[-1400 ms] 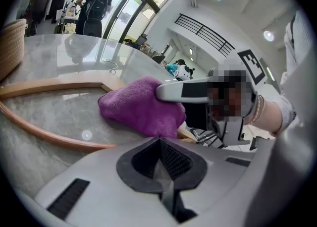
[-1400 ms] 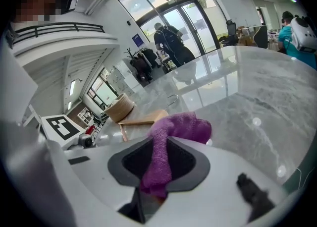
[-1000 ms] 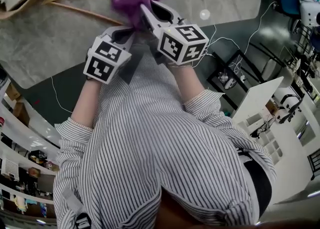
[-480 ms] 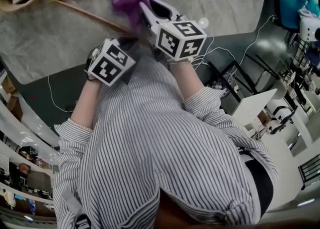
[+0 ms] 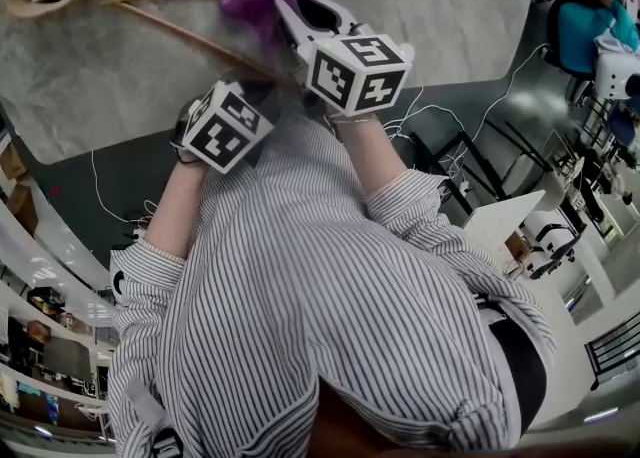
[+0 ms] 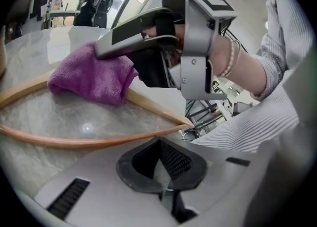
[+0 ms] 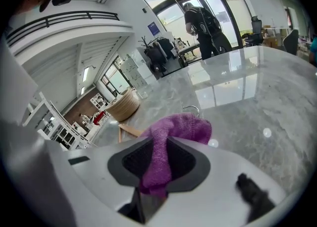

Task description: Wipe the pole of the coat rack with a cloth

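my right gripper (image 7: 158, 165) has its fingers clamped on a fold of the purple cloth (image 7: 185, 128). the rest of the cloth lies bunched over one arm of the wooden hanger (image 6: 74, 141) on the grey marble worktop (image 6: 74, 119), at the far side of the scene. my left gripper (image 6: 161, 164) sits nearer and to the left, fingers closed together on nothing, with the hanger's other arm curving across just beyond their tips.
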`<state>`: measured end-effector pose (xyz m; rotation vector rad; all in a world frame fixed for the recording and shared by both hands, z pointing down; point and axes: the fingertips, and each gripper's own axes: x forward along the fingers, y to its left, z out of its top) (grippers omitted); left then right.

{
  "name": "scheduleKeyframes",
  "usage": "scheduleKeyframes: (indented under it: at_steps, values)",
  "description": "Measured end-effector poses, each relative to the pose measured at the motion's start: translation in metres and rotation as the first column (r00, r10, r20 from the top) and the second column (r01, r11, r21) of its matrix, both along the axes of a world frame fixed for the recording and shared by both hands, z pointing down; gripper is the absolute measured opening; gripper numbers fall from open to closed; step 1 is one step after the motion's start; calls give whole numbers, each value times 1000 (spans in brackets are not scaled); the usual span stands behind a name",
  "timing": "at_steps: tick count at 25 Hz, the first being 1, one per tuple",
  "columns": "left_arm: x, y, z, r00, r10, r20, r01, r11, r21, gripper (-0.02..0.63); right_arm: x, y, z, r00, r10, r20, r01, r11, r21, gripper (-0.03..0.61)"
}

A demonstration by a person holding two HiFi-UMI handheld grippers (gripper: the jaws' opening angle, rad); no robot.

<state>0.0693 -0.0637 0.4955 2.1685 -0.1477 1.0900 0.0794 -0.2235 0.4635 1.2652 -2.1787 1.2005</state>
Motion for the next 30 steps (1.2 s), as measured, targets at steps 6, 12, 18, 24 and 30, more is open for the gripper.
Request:
scheduleKeyframes:
  at_steps: [6,12,18,24,30]
  values:
    - [-4,-7,0,997,-71,-4,70,996,-61,11,-9,-11,4,998,-56,-22,56,998,-3,87]
    - [-19,-25,-21,956,-263,-126,238,954,-185,11,-11,-9,9,994,-104,-31,103,994,-19,87]
    - [-87,-95,-42,779,-605,-167,588,796,-140,11,-13,-9,10,989,-145,-36,145,989,-7,87]
    - [-152,-139,-34,642,-758,-115,762,647,-10,11,-17,-10,13,981,-188,-55,188,982,-10,87]
    - [-197,-158,-25,586,-808,-59,809,579,104,11,-19,-11,14,978,-181,-101,181,983,-11,87]
